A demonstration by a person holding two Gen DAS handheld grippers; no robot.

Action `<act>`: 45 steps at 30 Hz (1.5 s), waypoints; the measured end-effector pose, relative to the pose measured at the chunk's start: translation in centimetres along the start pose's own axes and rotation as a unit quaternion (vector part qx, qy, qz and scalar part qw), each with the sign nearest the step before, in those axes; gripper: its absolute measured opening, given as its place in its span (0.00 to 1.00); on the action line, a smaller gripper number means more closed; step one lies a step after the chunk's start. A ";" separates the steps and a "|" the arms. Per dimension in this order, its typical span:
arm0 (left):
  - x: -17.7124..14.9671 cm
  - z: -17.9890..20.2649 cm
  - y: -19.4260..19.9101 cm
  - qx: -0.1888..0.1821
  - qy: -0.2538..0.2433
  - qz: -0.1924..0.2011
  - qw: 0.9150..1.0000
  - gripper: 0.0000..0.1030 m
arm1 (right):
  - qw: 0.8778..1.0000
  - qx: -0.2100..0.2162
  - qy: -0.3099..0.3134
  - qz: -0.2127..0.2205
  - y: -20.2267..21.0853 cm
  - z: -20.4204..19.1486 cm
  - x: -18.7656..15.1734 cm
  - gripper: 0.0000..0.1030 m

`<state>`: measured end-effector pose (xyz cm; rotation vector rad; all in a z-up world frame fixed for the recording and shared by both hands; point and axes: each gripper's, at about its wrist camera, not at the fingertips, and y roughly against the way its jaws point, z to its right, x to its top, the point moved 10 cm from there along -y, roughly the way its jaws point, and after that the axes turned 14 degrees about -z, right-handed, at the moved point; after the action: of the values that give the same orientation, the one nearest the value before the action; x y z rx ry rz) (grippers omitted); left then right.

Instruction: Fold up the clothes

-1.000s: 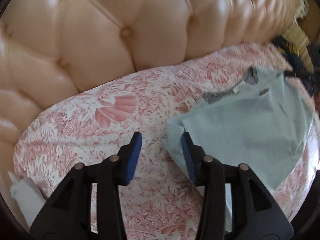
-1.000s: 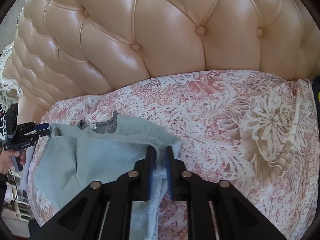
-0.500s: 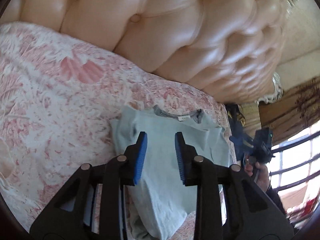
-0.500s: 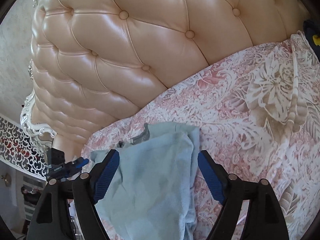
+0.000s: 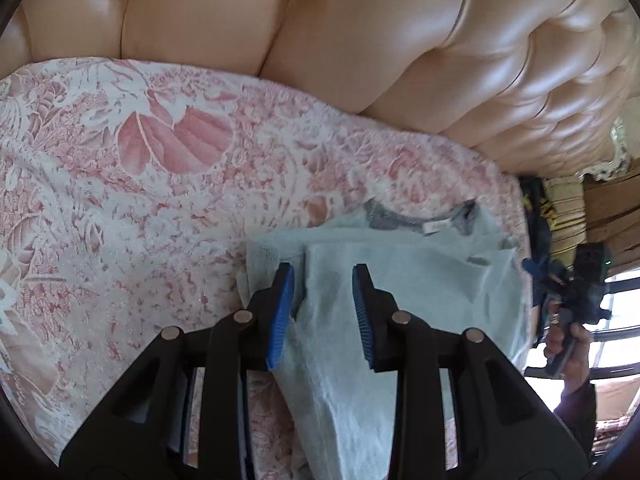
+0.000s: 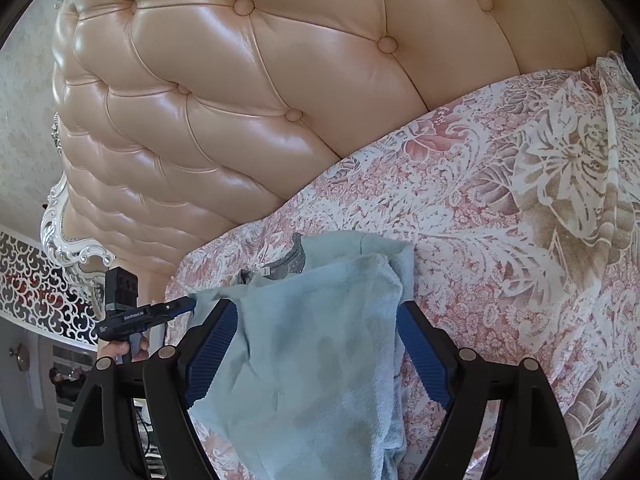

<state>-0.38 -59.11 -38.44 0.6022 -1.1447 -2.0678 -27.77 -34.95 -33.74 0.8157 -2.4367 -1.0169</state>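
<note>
My left gripper (image 5: 323,312) is parted partway, its blue pads (image 5: 280,316) straddling a raised fold of the pale blue garment (image 5: 400,280) without pinching it; whether the pads brush the cloth I cannot tell. My right gripper (image 6: 316,354) is spread wide, its blue pads (image 6: 214,350) standing at either side of the same garment (image 6: 320,340), gripping nothing. In the right wrist view my left gripper (image 6: 140,314) shows at the far left edge of the cloth with my hand (image 6: 124,350) around its handle, its tip at the cloth's edge. In the left wrist view my right gripper (image 5: 568,280) appears beyond the garment's right side, held in my other hand (image 5: 568,340).

The garment lies partly folded, one layer doubled over another, its grey neckline (image 5: 404,222) and a small white label (image 5: 438,227) pointing toward the headboard. It rests on a pink and white floral bedspread (image 5: 140,184), near the bed's left edge.

Behind the bed stands a tufted peach leather headboard (image 6: 260,100) with a carved white frame (image 6: 64,240). Past it I see patterned wallpaper (image 6: 24,92), a white fretwork screen (image 6: 32,284), and on the other side a bright window (image 5: 616,344).
</note>
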 end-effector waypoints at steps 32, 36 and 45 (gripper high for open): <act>-0.6 -0.2 0.9 0.035 -0.024 0.032 0.999 0.03 | 0.988 -0.101 0.069 -0.090 -4.1 0.8 1.1 0.44; -0.6 -0.2 1.1 0.031 -0.021 0.035 0.999 0.03 | 0.985 -0.132 0.075 -0.086 -3.8 1.5 1.4 0.04; 0.1 0.0 4.6 -0.002 -0.009 0.077 0.997 0.03 | 0.987 -0.145 0.067 -0.013 0.1 0.4 3.6 0.03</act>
<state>1.12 -60.92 -34.54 0.4784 -1.1590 -1.9481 -30.74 -36.97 -33.49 0.7883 -2.1070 -1.2483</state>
